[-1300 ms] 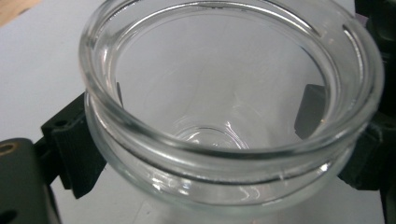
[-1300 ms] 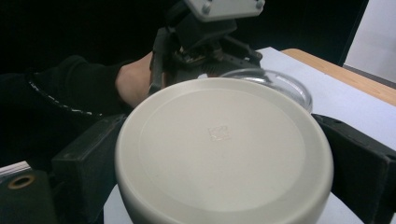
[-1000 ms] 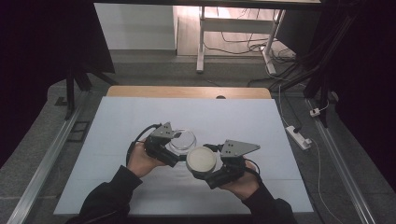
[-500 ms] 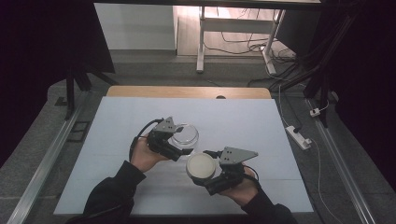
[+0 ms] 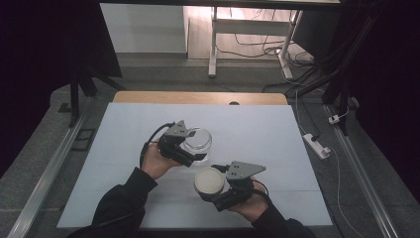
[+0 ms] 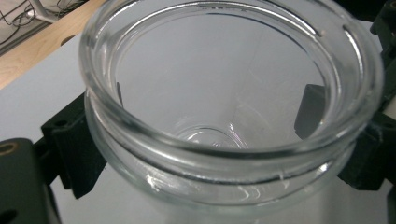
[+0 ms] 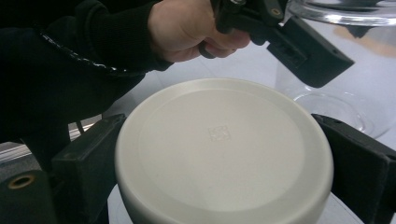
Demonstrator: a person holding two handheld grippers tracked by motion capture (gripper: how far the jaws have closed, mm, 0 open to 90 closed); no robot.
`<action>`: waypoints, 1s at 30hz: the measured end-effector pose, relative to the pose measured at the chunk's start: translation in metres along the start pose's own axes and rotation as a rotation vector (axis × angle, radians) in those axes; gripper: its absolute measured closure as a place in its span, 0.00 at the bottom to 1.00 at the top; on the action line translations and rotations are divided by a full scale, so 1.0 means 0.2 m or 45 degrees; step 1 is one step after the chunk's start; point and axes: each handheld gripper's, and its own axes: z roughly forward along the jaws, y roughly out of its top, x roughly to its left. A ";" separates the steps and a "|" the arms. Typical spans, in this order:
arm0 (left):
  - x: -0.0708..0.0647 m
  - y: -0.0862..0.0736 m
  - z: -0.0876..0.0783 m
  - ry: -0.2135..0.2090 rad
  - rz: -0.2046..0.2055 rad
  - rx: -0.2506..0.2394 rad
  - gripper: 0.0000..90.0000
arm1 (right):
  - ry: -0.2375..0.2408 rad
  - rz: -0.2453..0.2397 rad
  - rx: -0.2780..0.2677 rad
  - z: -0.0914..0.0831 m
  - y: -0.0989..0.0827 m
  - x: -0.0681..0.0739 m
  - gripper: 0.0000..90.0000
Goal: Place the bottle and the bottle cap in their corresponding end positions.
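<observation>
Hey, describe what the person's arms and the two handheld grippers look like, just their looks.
Both forearms wear dark, near-black long sleeves. The left gripper and the right gripper are black, each with two blocky black jaws. A grey three-cornered plate tops the right one, a smaller one sits on the left, and a black cable loops from the left.

Both sleeves (image 5: 119, 198) were black, long and snug at the wrist. The left gripper (image 5: 194, 147) was matte black and blocky, a black cable (image 5: 151, 139) looping off it. The right gripper (image 5: 214, 194) wore a grey three-cornered plate (image 5: 242, 169); brass screw holes (image 7: 21, 181) dotted its chunky black jaws.
</observation>
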 end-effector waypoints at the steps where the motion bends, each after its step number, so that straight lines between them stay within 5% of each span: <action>1: 0.00 0.00 0.00 0.000 0.000 0.000 0.08 | 0.001 0.002 -0.001 0.00 0.00 0.00 0.08; 30: 0.09 -0.01 0.15 0.027 -0.021 0.011 0.08 | -0.005 0.001 0.040 0.11 -0.07 -0.02 0.08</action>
